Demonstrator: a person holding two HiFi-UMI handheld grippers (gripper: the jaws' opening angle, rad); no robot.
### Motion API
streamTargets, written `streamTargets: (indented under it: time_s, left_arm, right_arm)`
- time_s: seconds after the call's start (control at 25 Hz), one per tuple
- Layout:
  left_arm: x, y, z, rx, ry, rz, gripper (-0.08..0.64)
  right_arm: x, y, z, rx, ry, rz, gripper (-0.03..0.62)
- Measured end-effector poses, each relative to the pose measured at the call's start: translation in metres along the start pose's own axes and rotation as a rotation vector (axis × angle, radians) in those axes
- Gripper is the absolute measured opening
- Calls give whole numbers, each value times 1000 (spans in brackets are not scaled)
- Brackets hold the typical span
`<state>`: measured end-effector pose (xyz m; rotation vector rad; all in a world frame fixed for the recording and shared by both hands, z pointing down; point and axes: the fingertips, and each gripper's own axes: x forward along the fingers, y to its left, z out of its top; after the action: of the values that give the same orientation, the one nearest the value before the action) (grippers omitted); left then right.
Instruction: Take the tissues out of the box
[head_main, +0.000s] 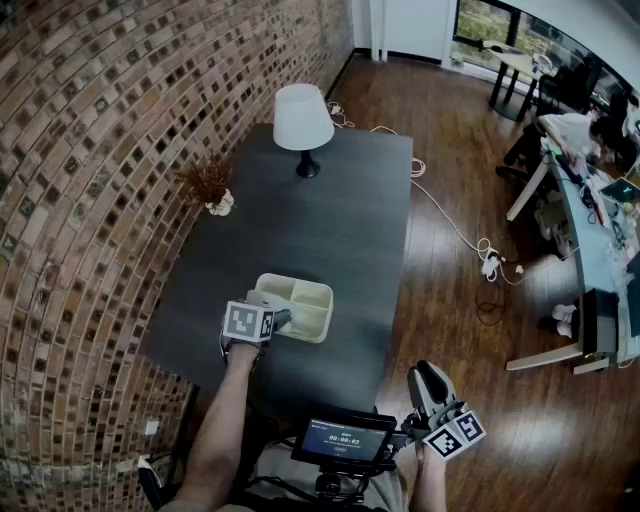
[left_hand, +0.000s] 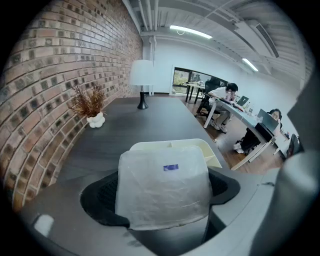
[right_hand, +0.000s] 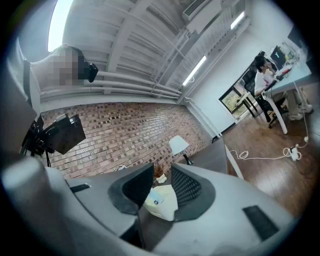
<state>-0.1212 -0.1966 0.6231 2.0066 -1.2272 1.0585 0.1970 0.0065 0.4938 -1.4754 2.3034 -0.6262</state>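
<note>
Brick wall (head_main: 80, 200) runs down the left, with a dark bench (head_main: 340, 230) pushed against it. On the bench are a dried plant (head_main: 208, 185) and a white lamp (head_main: 303, 120) at the far end. Nearer me, my left gripper (head_main: 280, 320) sits at the near-left rim of the cream box (head_main: 312, 300). Its fingers (left_hand: 100, 197) are clamped on the tissue pack (left_hand: 164, 187), one pad on each side. The pack is upright in front of the box, but I can't tell whether its bottom edge has cleared the rim.

The pack looks light and soft, a wad of paper in thin crinkly film. I expect it to squash rather than resist, and the film could slide on the pads. I judge the hold should be across the broad flat faces, near the middle and well clear of the loose film at the edges.

Over on the right, my right gripper (head_main: 432, 382) hangs off the bench, down by my lap. Its fingers (right_hand: 187, 187) are parted with nothing between them, only the box showing far off through the gap.
</note>
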Motion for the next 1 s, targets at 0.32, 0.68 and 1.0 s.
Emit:
streamTargets:
  time_s: [0.32,0.68,1.0]
  left_arm:
    - [-98,5,45,-85,-280,-123,471]
    - [-312,25,60,-540,-1022,-917,472]
    - [-373,101,-18,-861,-1530,-1247,472]
  right_arm:
    - [13,9,-1,-4,6,9,106]
    - [34,28,16,-29,1,73,106]
    - [53,51,46,-64,-33,137,104]
